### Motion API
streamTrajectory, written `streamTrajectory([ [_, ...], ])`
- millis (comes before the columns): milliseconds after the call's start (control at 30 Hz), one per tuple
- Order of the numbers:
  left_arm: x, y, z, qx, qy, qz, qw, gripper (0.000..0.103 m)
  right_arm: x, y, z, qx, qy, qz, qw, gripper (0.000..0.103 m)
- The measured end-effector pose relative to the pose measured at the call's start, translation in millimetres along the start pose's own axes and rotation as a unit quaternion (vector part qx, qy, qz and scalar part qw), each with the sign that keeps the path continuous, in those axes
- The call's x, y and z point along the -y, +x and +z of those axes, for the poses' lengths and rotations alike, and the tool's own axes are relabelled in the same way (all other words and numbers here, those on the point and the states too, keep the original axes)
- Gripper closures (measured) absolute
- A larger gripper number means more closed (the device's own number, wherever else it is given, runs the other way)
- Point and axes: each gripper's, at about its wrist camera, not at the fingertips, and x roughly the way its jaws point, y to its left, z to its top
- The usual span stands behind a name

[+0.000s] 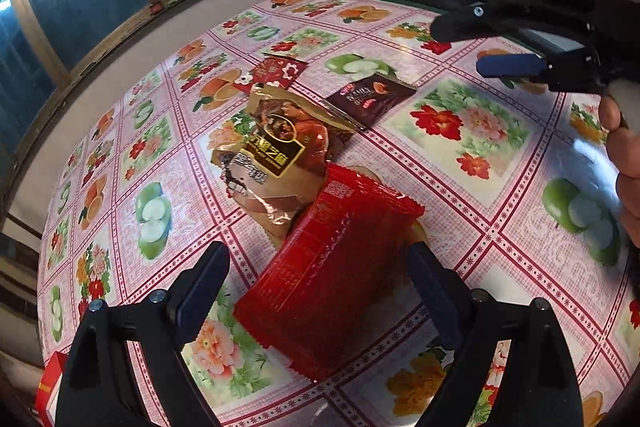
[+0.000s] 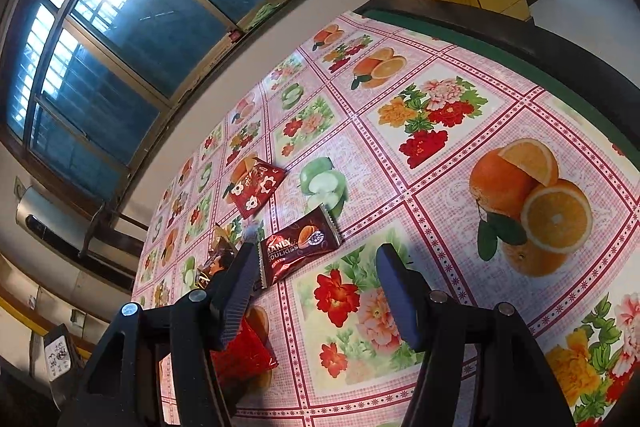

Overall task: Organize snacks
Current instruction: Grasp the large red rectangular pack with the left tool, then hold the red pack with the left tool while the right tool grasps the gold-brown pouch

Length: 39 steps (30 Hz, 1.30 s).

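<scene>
Several snack packets lie on a floral tablecloth (image 1: 460, 195). A large red packet (image 1: 324, 279) lies between the open fingers of my left gripper (image 1: 320, 267), overlapping a brown-gold packet (image 1: 276, 155). Farther off lie a dark brown packet (image 1: 370, 99) and a small red flowered packet (image 1: 276, 71). My right gripper (image 1: 464, 47) is open at the upper right of the left wrist view, above the table. In the right wrist view my right gripper (image 2: 316, 267) is open and empty, with the dark brown packet (image 2: 298, 251) just ahead by its left finger and the flowered packet (image 2: 256, 189) beyond.
The table's far edge (image 2: 500, 39) has a dark rim. A white wall and windows (image 2: 120, 27) run along the left side. A red and white box (image 1: 50, 387) shows at the lower left corner of the left wrist view.
</scene>
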Motion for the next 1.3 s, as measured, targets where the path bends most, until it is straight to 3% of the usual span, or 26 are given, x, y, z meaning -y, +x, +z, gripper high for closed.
streamTrajectory([
  [133, 2, 3, -1, 0.005, -0.006, -0.016, 0.9998, 0.015, 1, 2, 0, -0.006, 0.003, -0.005, 1.000, 0.038],
  [200, -2, 3, -3, 0.008, -0.029, -0.035, 0.9989, 0.026, 1, 2, 0, -0.003, 0.003, -0.006, 1.000, 0.038],
  [233, -4, 3, -4, 0.012, -0.041, -0.035, 0.9985, 0.040, 1, 1, 0, -0.002, 0.002, -0.007, 1.000, 0.038],
  [433, -15, -4, -18, 0.024, -0.119, -0.018, 0.9925, 0.049, -2, 3, -2, -0.006, -0.010, -0.017, 1.000, 0.038],
  [667, -54, -18, -50, 0.024, -0.261, -0.018, 0.9649, 0.051, -7, 7, -6, -0.008, -0.031, -0.029, 0.999, 0.038],
  [767, -74, -14, -63, 0.020, -0.301, 0.036, 0.9529, 0.054, -17, 8, -10, -0.008, -0.060, -0.022, 0.998, 0.038],
  [800, -81, -13, -66, 0.016, -0.313, 0.057, 0.9478, 0.054, -21, 7, -12, -0.007, -0.069, -0.011, 0.998, 0.038],
  [867, -96, -14, -73, 0.023, -0.351, 0.060, 0.9341, 0.054, -31, 6, -16, -0.007, -0.085, 0.021, 0.996, 0.038],
  [933, -102, -15, -77, 0.023, -0.366, 0.069, 0.9276, 0.054, -38, 10, -19, -0.023, -0.083, 0.060, 0.994, 0.038],
  [1000, -104, -15, -77, 0.023, -0.367, 0.070, 0.9274, 0.054, -48, 22, -23, -0.050, -0.071, 0.089, 0.992, 0.038],
  [1167, -106, -17, -80, 0.026, -0.367, 0.064, 0.9276, 0.054, -92, 62, -24, -0.092, -0.087, 0.066, 0.990, 0.038],
  [1300, -113, -17, -84, 0.030, -0.372, 0.056, 0.9261, 0.054, -110, 100, -27, -0.125, -0.067, -0.003, 0.990, 0.038],
])
